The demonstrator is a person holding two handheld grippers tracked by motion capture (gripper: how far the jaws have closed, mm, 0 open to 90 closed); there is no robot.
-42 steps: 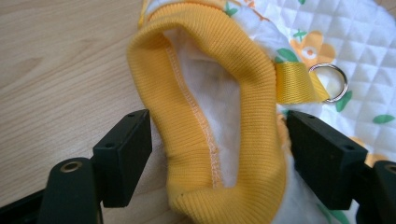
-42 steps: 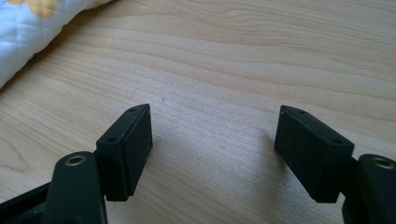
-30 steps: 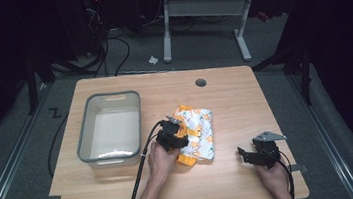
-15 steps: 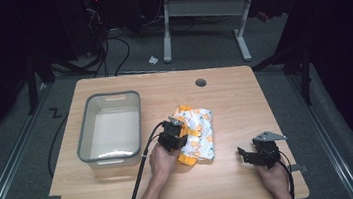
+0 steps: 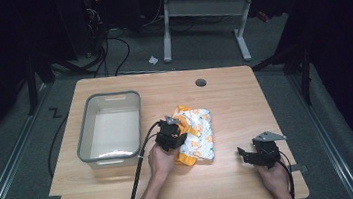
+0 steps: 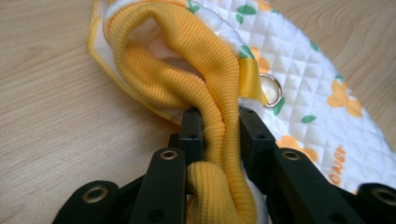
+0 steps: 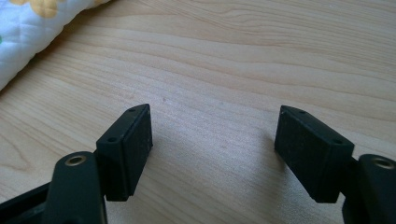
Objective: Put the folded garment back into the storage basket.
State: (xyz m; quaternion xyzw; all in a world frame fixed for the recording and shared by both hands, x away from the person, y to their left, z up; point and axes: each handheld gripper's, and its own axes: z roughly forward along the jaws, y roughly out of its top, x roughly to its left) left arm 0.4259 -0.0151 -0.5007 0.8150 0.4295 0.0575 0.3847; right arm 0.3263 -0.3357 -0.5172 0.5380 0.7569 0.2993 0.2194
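Yellow ribbed trim (image 6: pixel 219 93) of the quilted floral garment (image 5: pixel 196 133) at the table's (image 5: pixel 224 94) middle is pinched by the left gripper (image 6: pixel 219 126); the right gripper (image 7: pixel 215 149), jaws wide, hovers near the front-right corner

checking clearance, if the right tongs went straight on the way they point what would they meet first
Likely bare table first: the open right tongs tilt down at it. The quilted cloth lies off to one side, though depth is unclear.

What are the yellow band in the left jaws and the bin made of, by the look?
The yellow band looks like soft ribbed knit, judging by its fine parallel ridges and bunching. The bin looks like translucent, smooth plastic with a grey rim, since the table shows faintly through its wall.
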